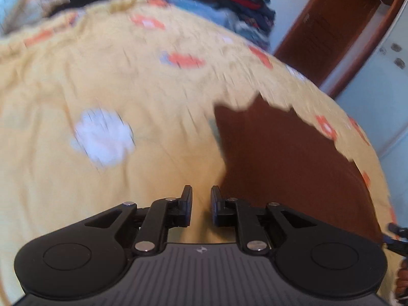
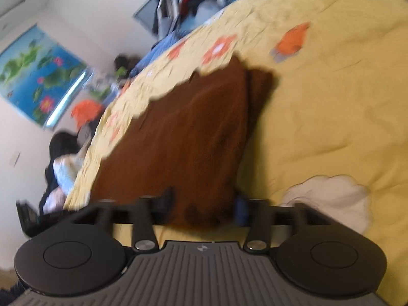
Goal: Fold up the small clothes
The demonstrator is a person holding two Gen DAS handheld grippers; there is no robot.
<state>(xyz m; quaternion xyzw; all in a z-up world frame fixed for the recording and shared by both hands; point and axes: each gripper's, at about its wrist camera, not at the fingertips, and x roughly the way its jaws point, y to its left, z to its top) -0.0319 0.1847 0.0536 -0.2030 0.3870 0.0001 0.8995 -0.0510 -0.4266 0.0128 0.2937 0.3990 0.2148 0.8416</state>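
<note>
A brown cloth [image 2: 193, 127] lies folded flat on the yellow flowered bedspread [image 2: 331, 102], near the bed's left edge in the right wrist view. Its near corner reaches in between the fingers of my right gripper [image 2: 204, 201], whose jaws stand wide and blurred, not pressing on it. In the left wrist view the same brown cloth [image 1: 285, 158] lies to the right and ahead. My left gripper [image 1: 201, 201] hovers over the bedspread [image 1: 102, 76] just left of the cloth's edge, with only a narrow gap between its jaws and nothing in it.
A tall pile of mixed clothes [image 1: 229, 2] stands at the far side of the bed. A wooden door [image 1: 331, 30] is at the back right. Beside the bed's left edge sits a person [image 2: 63, 158], under a flower poster [image 2: 38, 76] on the wall.
</note>
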